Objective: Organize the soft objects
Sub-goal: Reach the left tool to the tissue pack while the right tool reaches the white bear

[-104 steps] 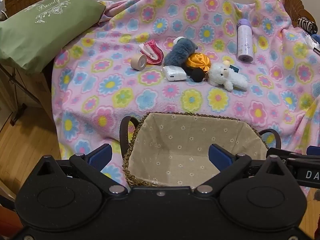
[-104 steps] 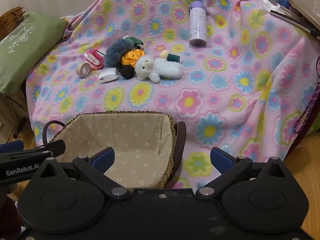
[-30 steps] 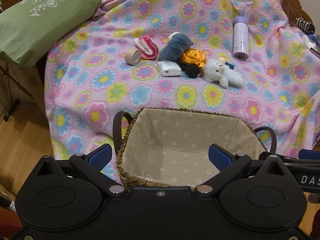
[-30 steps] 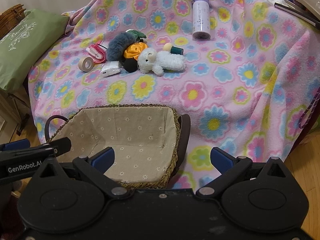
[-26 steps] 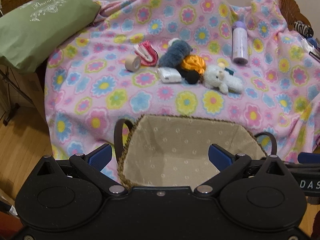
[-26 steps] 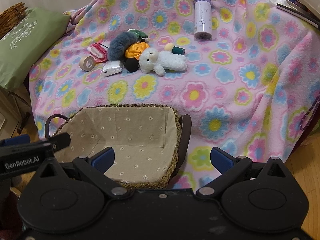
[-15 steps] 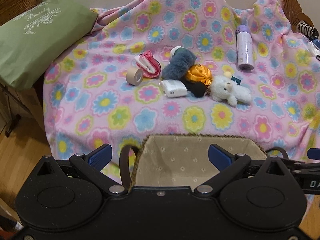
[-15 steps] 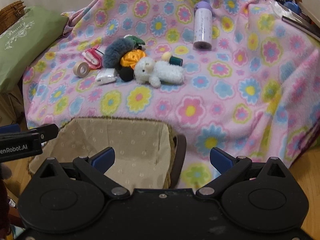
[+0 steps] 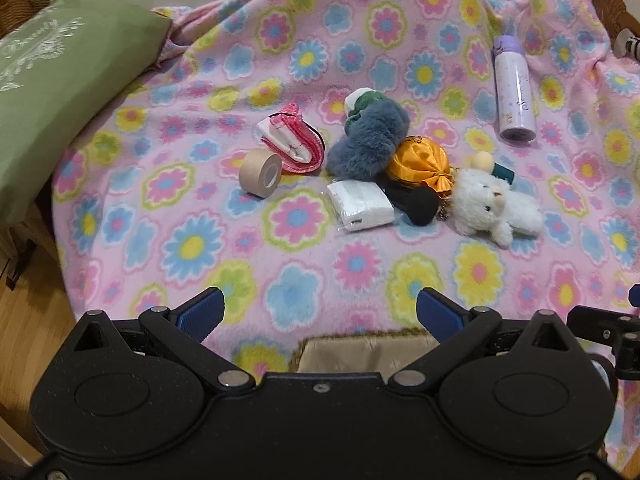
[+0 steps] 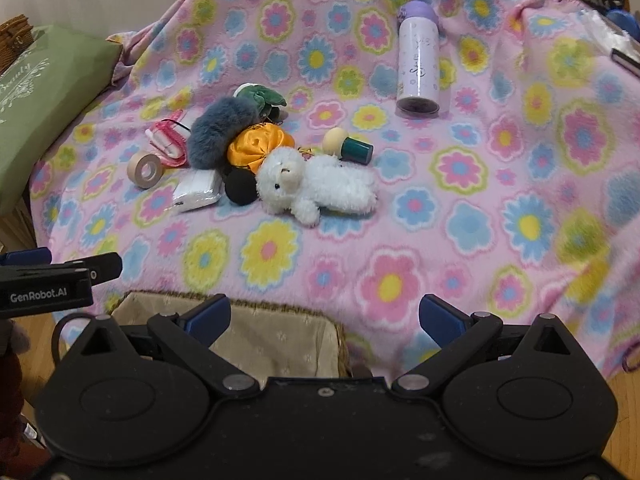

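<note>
A cluster of objects lies on the flowered blanket (image 9: 192, 240): a white plush lamb (image 9: 494, 206) (image 10: 316, 186), a grey-blue furry toy (image 9: 368, 140) (image 10: 220, 132), an orange satin pouch (image 9: 420, 160) (image 10: 258, 146), a green-and-white soft toy (image 10: 260, 96), a black pom-pom (image 9: 420, 204) and a pink-white folded cloth (image 9: 292, 144). A lined wicker basket (image 9: 360, 350) (image 10: 272, 340) sits at the blanket's near edge, mostly hidden by the grippers. My left gripper (image 9: 320, 312) and right gripper (image 10: 326, 316) are both open, empty, above the basket and short of the cluster.
A tape roll (image 9: 260, 168), a white packet (image 9: 362, 206), a purple bottle (image 9: 514, 88) (image 10: 418, 64) and a green-capped small bottle (image 10: 350, 146) also lie on the blanket. A green pillow (image 9: 52, 92) is at the left. Wood floor (image 9: 28, 312) shows at the lower left.
Both grippers have moved forward and up over the basket toward the cluster. The basket has slid down to the bottom of both views. Both stay open.
</note>
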